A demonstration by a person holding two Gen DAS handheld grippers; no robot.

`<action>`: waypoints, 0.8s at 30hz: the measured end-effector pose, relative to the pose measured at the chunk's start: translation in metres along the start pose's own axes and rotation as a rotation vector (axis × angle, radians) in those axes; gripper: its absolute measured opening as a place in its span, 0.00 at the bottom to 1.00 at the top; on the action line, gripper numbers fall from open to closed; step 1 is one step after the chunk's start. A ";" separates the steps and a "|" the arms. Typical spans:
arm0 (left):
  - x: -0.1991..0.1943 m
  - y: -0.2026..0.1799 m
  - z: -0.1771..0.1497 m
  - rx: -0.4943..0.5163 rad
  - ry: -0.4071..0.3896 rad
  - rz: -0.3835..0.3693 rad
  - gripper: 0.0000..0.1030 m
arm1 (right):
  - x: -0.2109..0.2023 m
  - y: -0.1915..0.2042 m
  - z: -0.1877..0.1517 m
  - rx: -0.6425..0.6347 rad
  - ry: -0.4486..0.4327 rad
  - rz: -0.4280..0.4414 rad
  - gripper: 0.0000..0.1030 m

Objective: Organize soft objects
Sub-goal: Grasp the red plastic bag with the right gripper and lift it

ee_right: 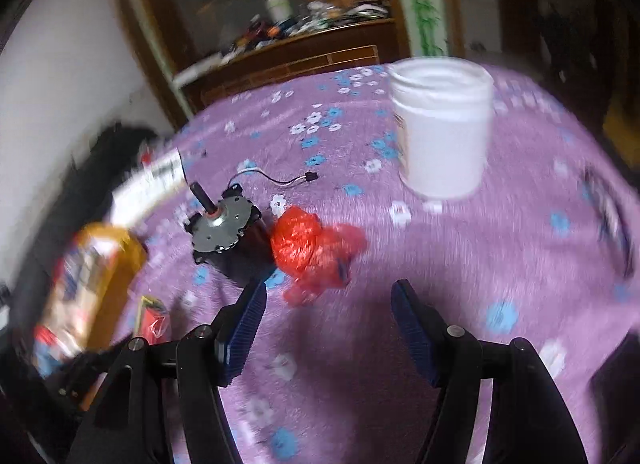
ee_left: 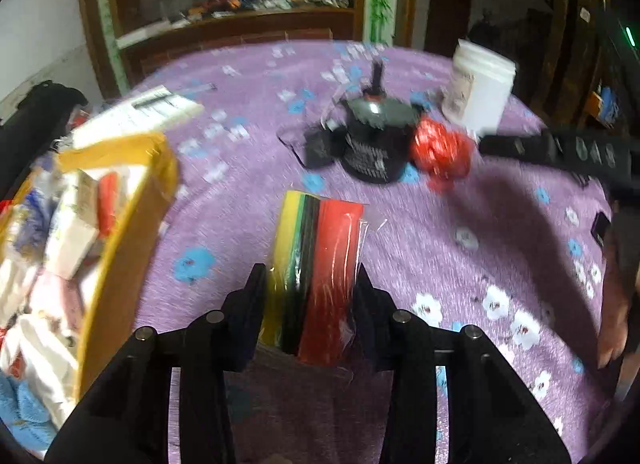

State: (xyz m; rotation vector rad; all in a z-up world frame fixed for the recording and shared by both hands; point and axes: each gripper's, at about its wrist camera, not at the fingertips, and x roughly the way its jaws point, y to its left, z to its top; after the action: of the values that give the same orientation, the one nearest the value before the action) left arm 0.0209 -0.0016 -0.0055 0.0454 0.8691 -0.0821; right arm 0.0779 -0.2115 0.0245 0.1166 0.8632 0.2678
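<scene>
My left gripper [ee_left: 310, 284] is shut on a clear-wrapped pack of yellow, green, black and red soft sheets [ee_left: 320, 260], held above the purple flowered cloth [ee_left: 460, 264]. A yellow box [ee_left: 120, 232] full of soft items stands at the left, close beside the gripper. A crumpled red plastic bag [ee_left: 440, 152] lies further back; it also shows in the right wrist view [ee_right: 312, 248]. My right gripper [ee_right: 330, 296] is open and empty, just short of the red bag. The right gripper's black body [ee_left: 560, 152] reaches in from the right in the left wrist view.
A black motor with a shaft [ee_right: 228, 232] lies left of the red bag, with a wired connector [ee_right: 280, 180] behind it. A white plastic jar [ee_right: 444, 132] stands at the back right. A white paper booklet [ee_left: 140, 112] lies behind the yellow box [ee_right: 92, 284].
</scene>
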 end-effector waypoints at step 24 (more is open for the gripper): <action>-0.011 0.010 0.002 -0.042 -0.076 0.013 0.37 | -0.012 0.040 -0.028 -0.107 -0.013 0.036 0.35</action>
State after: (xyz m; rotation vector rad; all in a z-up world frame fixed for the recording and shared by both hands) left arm 0.0167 0.0086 0.0041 0.0084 0.7946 -0.0528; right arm 0.0415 -0.1765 0.0230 0.0339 0.8330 0.3461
